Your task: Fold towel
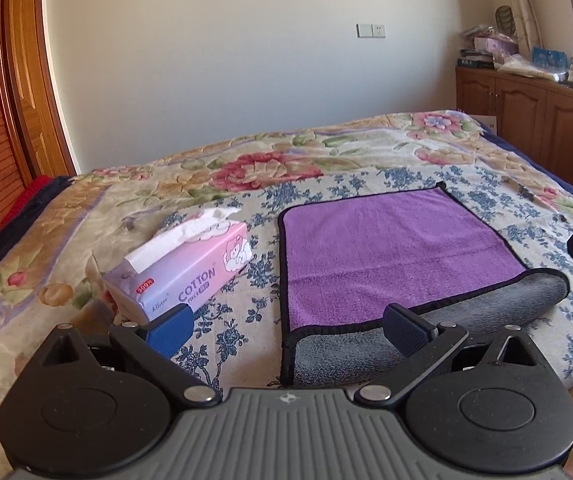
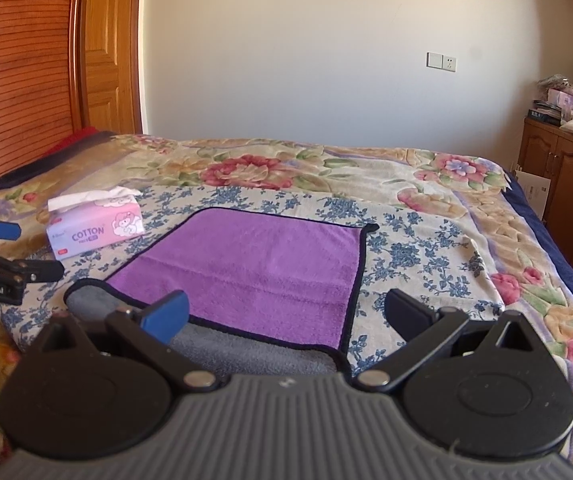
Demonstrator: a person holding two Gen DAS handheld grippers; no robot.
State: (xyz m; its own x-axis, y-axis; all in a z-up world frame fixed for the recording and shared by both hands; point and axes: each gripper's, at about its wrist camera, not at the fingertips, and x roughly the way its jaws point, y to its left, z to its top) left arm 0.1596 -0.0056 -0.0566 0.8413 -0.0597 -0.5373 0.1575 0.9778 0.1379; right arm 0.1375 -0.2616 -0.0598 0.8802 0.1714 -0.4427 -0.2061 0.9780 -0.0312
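A purple towel (image 1: 390,256) with a black hem and grey underside lies on the bed, folded over once so a grey strip (image 1: 366,356) shows along its near edge. It also shows in the right wrist view (image 2: 254,268). My left gripper (image 1: 286,328) is open and empty, just short of the towel's near left corner. My right gripper (image 2: 286,312) is open and empty, above the towel's near right corner. The left gripper also shows at the left edge of the right wrist view (image 2: 26,250).
A pink tissue pack (image 1: 190,268) lies left of the towel on the floral bedspread (image 1: 246,168). A wooden door (image 2: 102,44) stands at the back left. A wooden cabinet (image 1: 534,120) with clutter on top stands at the right.
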